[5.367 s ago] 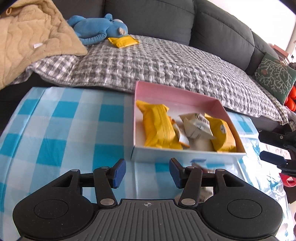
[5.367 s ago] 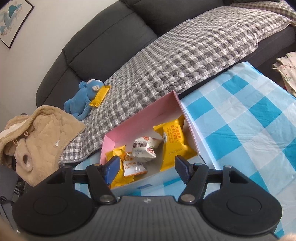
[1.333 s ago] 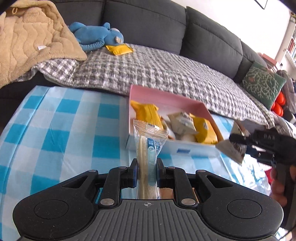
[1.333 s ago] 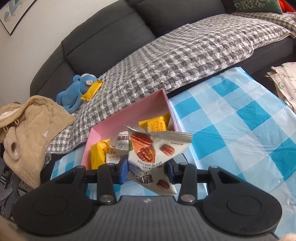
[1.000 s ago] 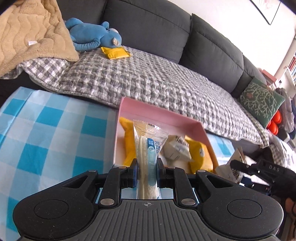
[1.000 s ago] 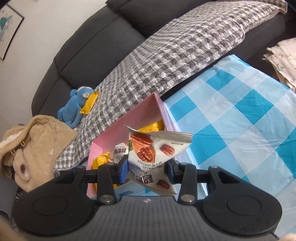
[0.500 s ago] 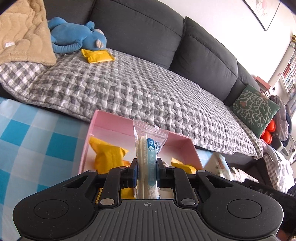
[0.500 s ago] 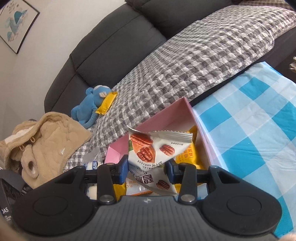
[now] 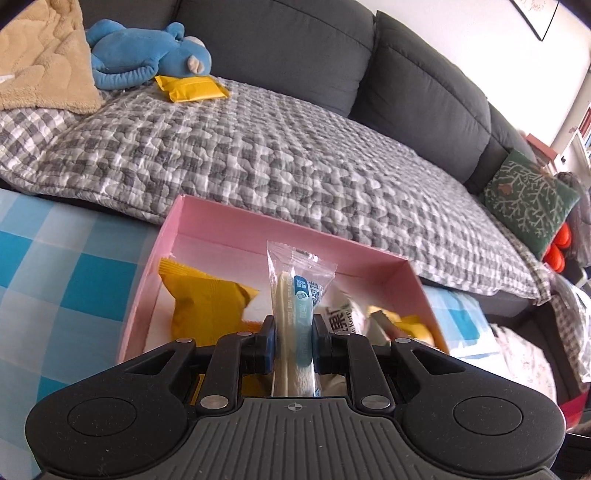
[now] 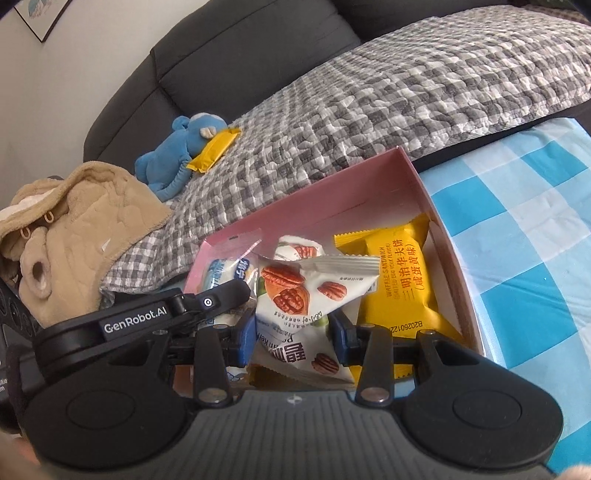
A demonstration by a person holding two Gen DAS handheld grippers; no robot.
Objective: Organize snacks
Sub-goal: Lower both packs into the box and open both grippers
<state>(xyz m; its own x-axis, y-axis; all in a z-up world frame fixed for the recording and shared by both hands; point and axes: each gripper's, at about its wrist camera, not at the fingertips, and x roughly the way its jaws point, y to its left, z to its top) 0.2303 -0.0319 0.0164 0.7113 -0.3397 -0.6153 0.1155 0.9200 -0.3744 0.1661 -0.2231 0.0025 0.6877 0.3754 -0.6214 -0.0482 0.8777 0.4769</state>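
left jaws clamped on upright wafer packet (image 9: 295, 314), right jaws on tilted pecan pouch (image 10: 306, 295)

The left gripper (image 9: 293, 345) hides the lower end of the clear-wrapped wafer (image 9: 295, 314) and the near wall of the pink box (image 9: 288, 236). In the right wrist view, the pecan packet (image 10: 306, 295) covers a white packet (image 10: 295, 253) behind it, possibly another nut snack. The framed picture (image 10: 40, 11) is cut off at the top edge.
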